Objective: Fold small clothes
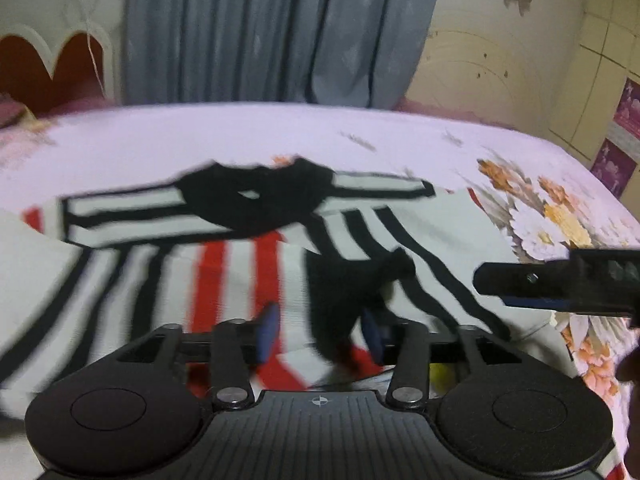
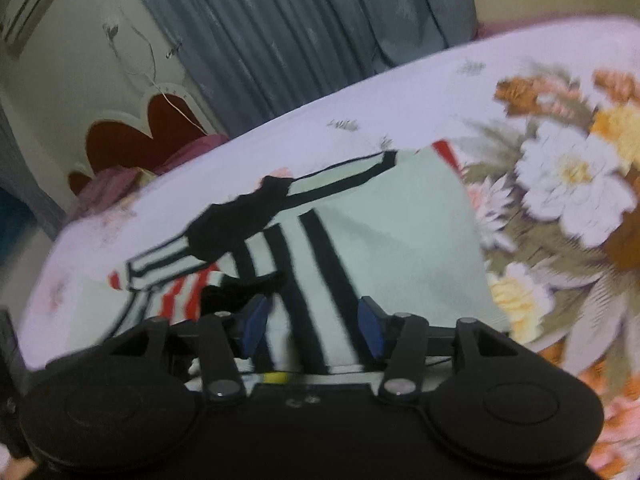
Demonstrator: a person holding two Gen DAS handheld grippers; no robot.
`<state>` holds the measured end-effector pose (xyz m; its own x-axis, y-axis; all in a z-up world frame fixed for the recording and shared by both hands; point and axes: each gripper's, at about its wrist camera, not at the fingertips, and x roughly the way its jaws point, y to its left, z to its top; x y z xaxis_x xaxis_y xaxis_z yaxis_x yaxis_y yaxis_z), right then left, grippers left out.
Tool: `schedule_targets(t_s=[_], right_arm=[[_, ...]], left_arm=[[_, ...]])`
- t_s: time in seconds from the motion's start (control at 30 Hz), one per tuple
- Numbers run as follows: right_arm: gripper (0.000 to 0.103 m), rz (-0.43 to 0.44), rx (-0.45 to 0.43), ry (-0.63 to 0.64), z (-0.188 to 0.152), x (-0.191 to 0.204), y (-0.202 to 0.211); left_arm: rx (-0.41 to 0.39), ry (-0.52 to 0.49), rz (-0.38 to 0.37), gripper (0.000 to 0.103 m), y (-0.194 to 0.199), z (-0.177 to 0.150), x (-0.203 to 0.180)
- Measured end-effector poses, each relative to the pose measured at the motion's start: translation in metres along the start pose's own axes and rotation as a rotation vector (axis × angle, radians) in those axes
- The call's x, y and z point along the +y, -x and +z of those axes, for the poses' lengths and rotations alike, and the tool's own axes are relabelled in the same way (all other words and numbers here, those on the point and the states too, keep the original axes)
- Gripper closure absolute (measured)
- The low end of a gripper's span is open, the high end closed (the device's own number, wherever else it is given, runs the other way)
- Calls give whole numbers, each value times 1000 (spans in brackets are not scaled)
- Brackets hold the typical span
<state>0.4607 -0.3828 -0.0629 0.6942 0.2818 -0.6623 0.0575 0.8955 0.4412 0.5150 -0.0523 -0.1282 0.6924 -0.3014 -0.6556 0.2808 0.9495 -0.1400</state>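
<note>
A small white garment (image 1: 224,264) with black and red stripes and a black collar lies spread on the bed; it also shows in the right wrist view (image 2: 384,248). My left gripper (image 1: 320,332) is open just above its lower middle, near a dark fold of cloth (image 1: 352,280). My right gripper (image 2: 310,324) is open over the garment's black-striped part. The right gripper also shows in the left wrist view (image 1: 560,284), coming in from the right over the garment's edge. Both views are blurred.
The bed has a pale sheet with a large flower print (image 1: 540,216) on the right side (image 2: 568,184). A grey curtain (image 1: 272,28) hangs behind the bed. A red and white headboard (image 1: 52,68) stands at the far left.
</note>
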Motion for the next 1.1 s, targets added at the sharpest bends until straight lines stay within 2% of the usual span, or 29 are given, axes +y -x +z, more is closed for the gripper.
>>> schedule_targets(t_s=[0.07, 0.27, 0.37, 0.43, 0.5, 0.63, 0.7, 0.8, 0.83, 0.87, 1.1], right_arm=[[54, 32, 14, -43, 2, -1, -6], [52, 110, 48, -132, 5, 2, -28], [51, 140, 95, -185, 7, 4, -43], [51, 166, 133, -216, 9, 5, -57], [56, 165, 142, -222, 11, 5, -64], [80, 94, 146, -132, 17, 14, -66], [79, 72, 146, -102, 18, 13, -61], [53, 78, 130, -137, 19, 5, -51], [36, 88, 121, -158, 18, 3, -48], [31, 102, 115, -184, 17, 1, -48], [34, 177, 143, -294, 13, 4, -57]], left_arm=[[-33, 21, 15, 53, 14, 0, 16], [-108, 164, 196, 53, 57, -6, 92], [-83, 200, 262, 53, 54, -10, 117], [-78, 212, 275, 53, 52, -11, 129], [-69, 206, 281, 53, 47, -12, 135], [-47, 191, 285, 53, 36, -13, 136], [-56, 198, 275, 53, 36, -14, 135], [-68, 199, 270, 53, 40, -15, 134], [-69, 198, 272, 53, 39, -16, 133], [-67, 200, 270, 53, 39, -16, 133], [-69, 197, 273, 53, 41, -17, 132]])
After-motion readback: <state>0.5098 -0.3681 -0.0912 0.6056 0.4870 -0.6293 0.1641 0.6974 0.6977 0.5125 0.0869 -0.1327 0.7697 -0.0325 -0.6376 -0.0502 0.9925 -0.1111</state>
